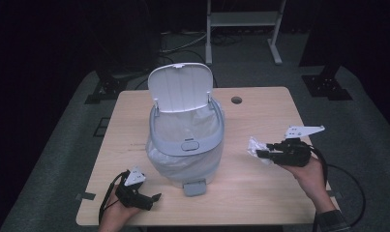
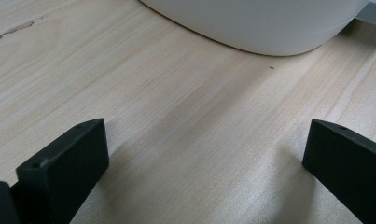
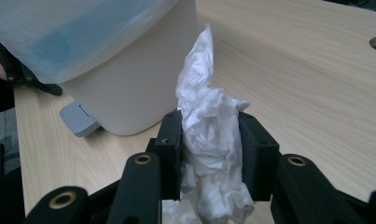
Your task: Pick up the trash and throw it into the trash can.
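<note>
Right of the pedal bin (image 1: 185, 145), my right gripper (image 1: 261, 153) pinches a crumpled tissue (image 3: 209, 140) loosely; it may slip out short of the rim. Left gripper (image 1: 151, 199) sits wide, empty.

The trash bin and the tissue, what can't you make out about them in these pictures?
- Inside of the trash bin: high view, hidden by its liner and rim.
- Bin's top: left gripper view, cut off by the upper edge.
- Lower end of the crumpled tissue: right gripper view, clamped in the right gripper, cut off below.
</note>
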Motion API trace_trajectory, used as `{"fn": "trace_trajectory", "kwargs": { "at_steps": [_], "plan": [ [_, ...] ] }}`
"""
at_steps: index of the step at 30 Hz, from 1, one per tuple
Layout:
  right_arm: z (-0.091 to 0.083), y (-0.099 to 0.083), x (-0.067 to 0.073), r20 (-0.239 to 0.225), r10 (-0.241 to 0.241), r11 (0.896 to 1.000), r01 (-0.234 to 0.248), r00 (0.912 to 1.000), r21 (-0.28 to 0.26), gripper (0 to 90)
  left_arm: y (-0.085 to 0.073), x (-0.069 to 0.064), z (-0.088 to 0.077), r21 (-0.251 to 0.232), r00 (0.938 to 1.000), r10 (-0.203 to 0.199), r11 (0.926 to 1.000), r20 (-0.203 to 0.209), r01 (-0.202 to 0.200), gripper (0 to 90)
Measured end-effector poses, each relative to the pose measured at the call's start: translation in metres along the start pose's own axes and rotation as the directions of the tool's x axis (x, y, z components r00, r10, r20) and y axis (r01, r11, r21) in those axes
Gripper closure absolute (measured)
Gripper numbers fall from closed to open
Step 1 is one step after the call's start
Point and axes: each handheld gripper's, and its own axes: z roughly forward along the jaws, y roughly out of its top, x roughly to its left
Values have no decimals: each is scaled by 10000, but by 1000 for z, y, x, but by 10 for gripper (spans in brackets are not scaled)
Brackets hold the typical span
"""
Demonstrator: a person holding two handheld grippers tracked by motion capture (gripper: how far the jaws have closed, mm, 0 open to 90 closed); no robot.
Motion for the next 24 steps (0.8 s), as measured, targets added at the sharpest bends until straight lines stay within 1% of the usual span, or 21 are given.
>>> {"fn": "trace_trajectory", "kwargs": {
  "at_steps": [7, 15, 24],
  "plan": [
    [-6, 10, 3, -128, -171, 9996, 168, 9998, -235, 642, 0, 0, 0, 4, 10000, 5, 10000, 0, -5, 0],
    [-16, 25, 10, -266, -524, 9973, 510, 9983, -527, 642, 0, 0, 0, 1, 10000, 3, 10000, 2, -3, 0],
    [-19, 38, 16, -577, -771, 9948, 729, 9954, -710, 642, 0, 0, 0, -6, 10000, 12, 10000, 4, -12, 0]
  ]
}}
